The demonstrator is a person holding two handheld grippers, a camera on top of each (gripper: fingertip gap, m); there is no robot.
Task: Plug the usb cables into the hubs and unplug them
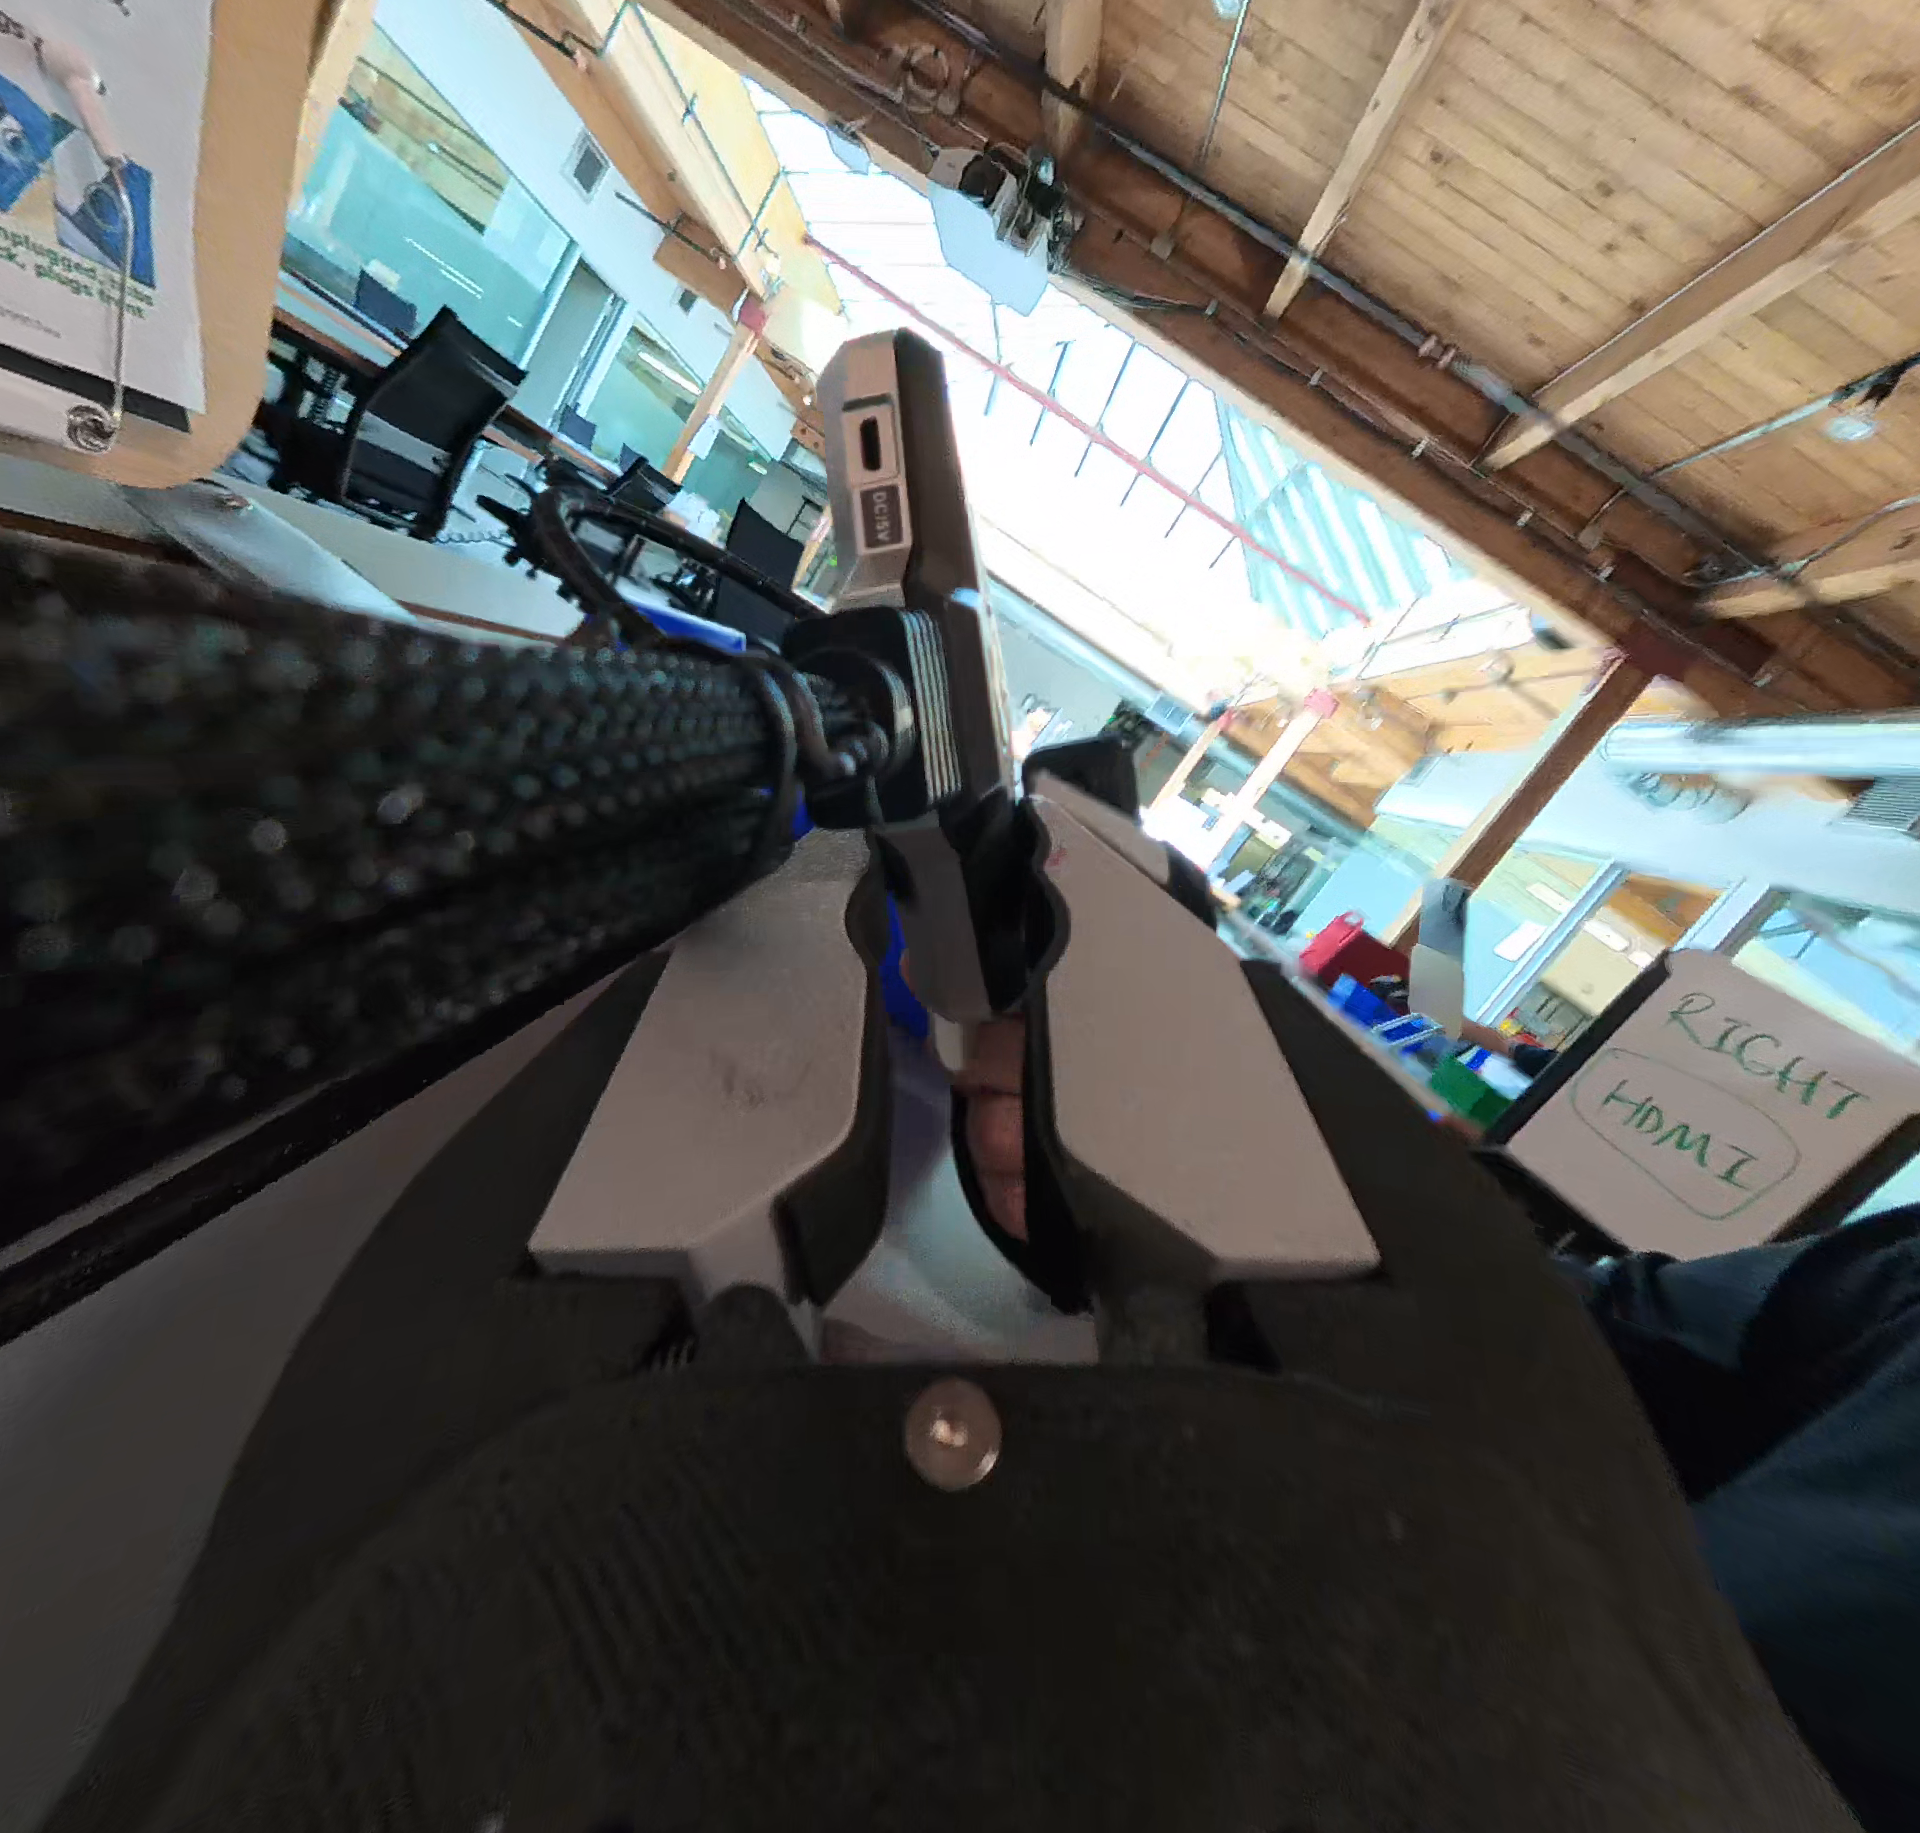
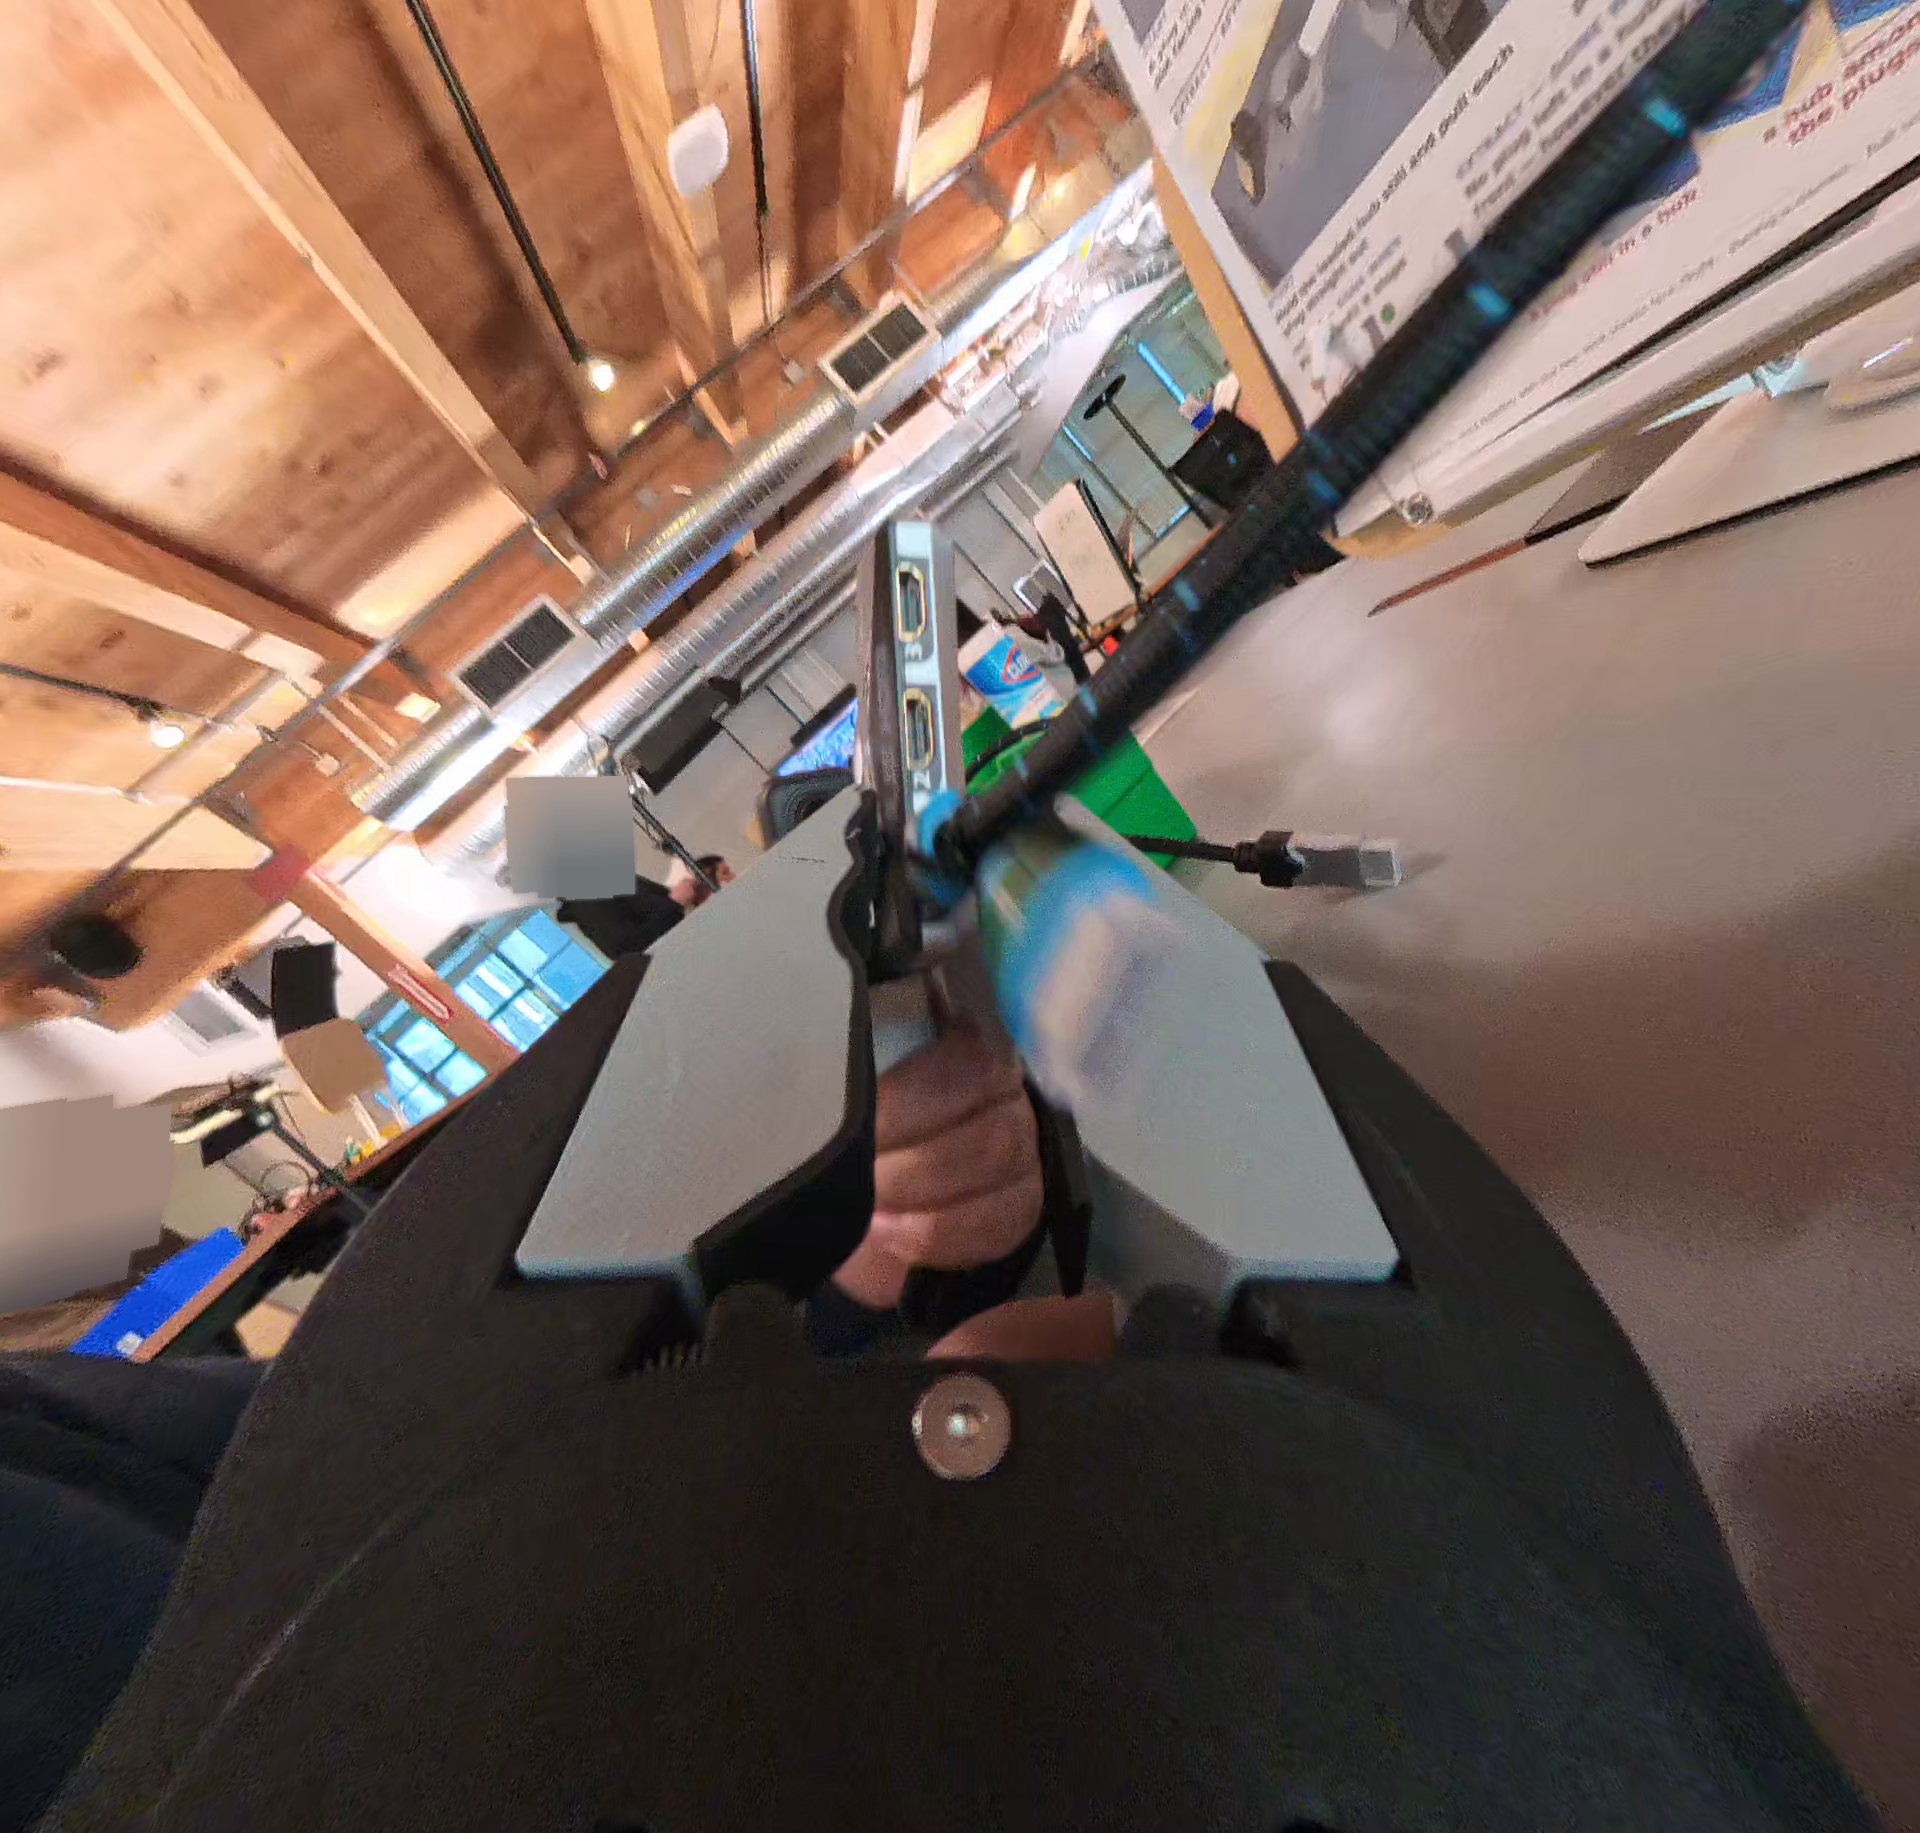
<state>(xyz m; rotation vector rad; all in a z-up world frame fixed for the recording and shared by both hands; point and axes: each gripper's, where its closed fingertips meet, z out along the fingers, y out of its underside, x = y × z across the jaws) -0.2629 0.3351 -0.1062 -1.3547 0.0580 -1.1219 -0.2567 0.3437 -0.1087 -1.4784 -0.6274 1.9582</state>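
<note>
In the left wrist view my left gripper is shut on the lower part of a slim grey hub that stands upright between the fingers. A thick black braided cable comes in from the left, and its black plug sits in the hub's side. In the right wrist view my right gripper is closed on the same hub, whose two empty ports face me. The braided cable meets the hub at a blue ring. A blurred blue-and-white piece lies across the right finger. A hand shows between the fingers in both views.
A loose plug on a short black lead lies on the grey table, beyond a green bin. A printed sheet on a board stands at the back right. A hand-lettered card and a dark sleeve are on the right. The grippers are tip to tip, or close to it.
</note>
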